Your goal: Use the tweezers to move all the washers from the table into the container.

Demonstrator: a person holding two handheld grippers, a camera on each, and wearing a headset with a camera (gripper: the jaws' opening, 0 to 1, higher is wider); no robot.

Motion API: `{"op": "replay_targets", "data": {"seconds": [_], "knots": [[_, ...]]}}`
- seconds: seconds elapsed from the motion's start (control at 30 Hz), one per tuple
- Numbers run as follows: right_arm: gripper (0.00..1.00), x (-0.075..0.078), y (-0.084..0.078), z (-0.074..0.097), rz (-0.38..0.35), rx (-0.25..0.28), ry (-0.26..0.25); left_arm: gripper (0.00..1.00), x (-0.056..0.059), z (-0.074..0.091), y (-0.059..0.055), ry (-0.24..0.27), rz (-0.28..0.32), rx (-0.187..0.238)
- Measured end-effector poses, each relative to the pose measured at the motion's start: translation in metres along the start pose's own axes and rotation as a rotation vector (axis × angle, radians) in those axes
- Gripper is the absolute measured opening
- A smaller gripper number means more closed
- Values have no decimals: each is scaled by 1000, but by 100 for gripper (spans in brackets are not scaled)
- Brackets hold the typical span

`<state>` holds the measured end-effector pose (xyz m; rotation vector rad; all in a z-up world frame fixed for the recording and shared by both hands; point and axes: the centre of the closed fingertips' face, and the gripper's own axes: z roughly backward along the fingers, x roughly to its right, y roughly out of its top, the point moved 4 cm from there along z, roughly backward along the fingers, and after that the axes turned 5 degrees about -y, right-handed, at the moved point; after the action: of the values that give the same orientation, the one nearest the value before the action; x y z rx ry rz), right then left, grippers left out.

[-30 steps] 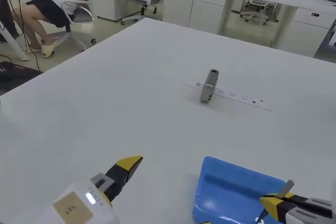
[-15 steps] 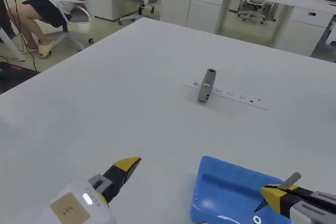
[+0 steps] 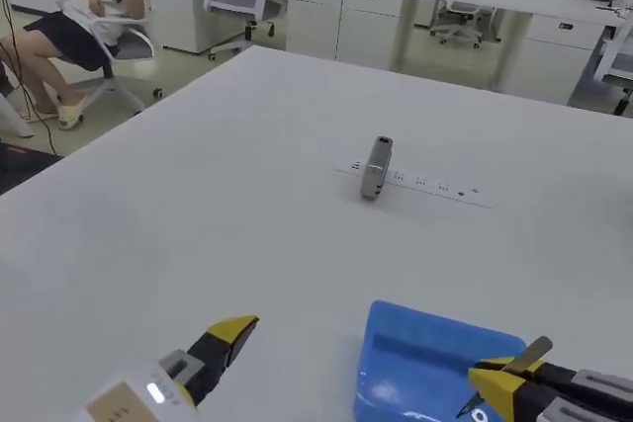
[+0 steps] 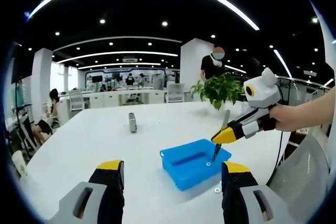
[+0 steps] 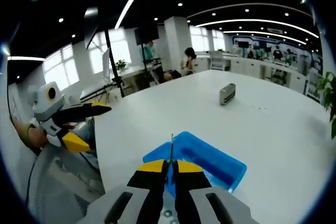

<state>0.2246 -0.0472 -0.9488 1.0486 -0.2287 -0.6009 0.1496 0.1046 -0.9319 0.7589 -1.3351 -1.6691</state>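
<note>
Tho 1 container [image 4: 184, 178], 2 washers [image 4: 217, 184]

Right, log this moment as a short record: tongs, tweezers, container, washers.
left tongs: open, holding nothing
right tongs: shut on tweezers, tips down over the container
container: blue, shallow, on the white table
washers: one inside the container, another on the table beside it
other: grey block standing farther back

The white counter [image 3: 198, 214] carries a blue container [image 3: 415, 363] at its near right. A small grey box [image 3: 376, 167] stands farther out. One washer [image 4: 217, 188] lies just beside the container.
</note>
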Motion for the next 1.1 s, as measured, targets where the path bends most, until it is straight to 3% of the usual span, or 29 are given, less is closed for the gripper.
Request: {"op": "replay_targets", "data": {"seconds": [0.4,0.53,0.8,1.1], "knots": [[2,-20,-13,-3,-39,-1,66,76,-2,1,-1,19,3,-5],[2,-24,-25,-7,-53,-30,80,75,-3,1,-1,20,5,-6],[2,-26,-51,-15,-75,-91,84,75,-3,1,-2,15,9,-10],[2,-27,-63,-18,-85,-116,73,75,-2,0,-3,11,7,-14]]}}
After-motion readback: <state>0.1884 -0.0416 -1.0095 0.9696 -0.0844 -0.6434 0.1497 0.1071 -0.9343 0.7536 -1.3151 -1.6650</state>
